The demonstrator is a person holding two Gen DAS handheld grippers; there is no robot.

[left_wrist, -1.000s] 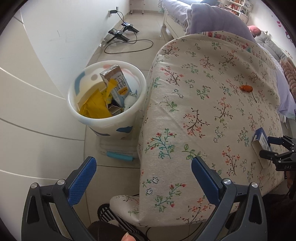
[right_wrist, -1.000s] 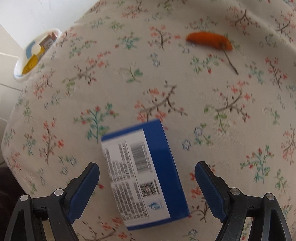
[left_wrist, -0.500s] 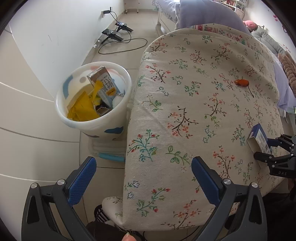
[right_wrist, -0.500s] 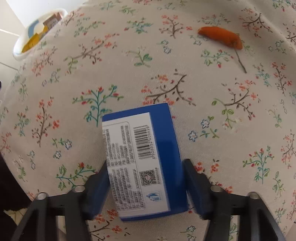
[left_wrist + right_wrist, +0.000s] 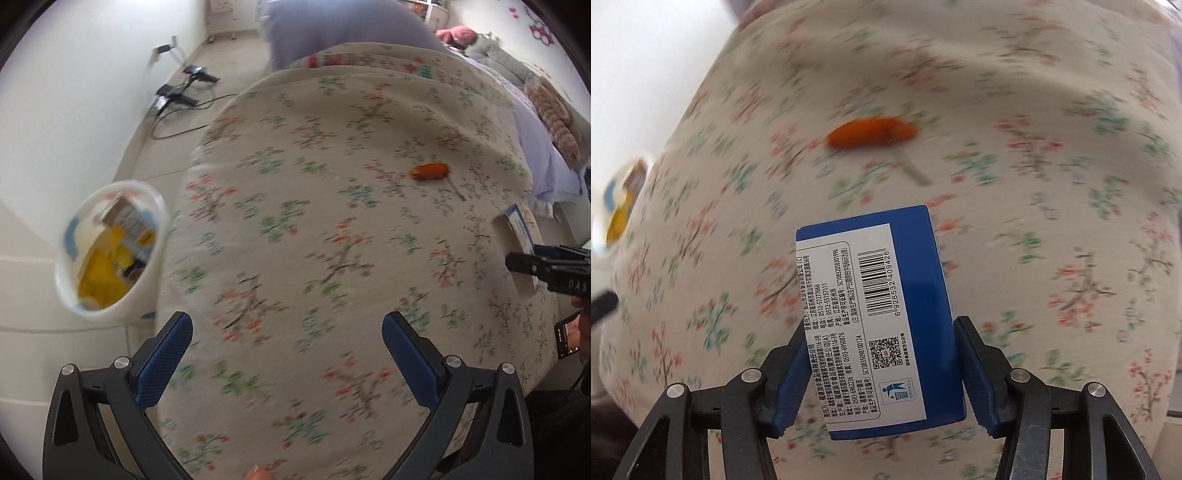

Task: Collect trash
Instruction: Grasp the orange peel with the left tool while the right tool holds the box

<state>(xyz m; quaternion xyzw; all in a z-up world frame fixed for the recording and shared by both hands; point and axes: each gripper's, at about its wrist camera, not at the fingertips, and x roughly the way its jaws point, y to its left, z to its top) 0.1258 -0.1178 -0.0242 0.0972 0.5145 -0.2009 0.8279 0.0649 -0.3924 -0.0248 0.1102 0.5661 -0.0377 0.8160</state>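
My right gripper is shut on a blue box with a white barcode label and holds it just above the floral tablecloth. The box and right gripper also show at the right edge of the left wrist view. An orange scrap with a thin stick lies beyond the box; it also shows in the left wrist view. My left gripper is open and empty over the table's near edge. A white trash bin with cartons and yellow wrapping stands on the floor at the left.
The round table fills the middle of both views. A white wall and cables lie on the floor at the far left. A bed with purple bedding is behind the table. The bin shows at the left edge of the right wrist view.
My right gripper closed on the blue box and has lifted it off the cloth. My left gripper swung right, over the table; the bin has shifted left in its view.
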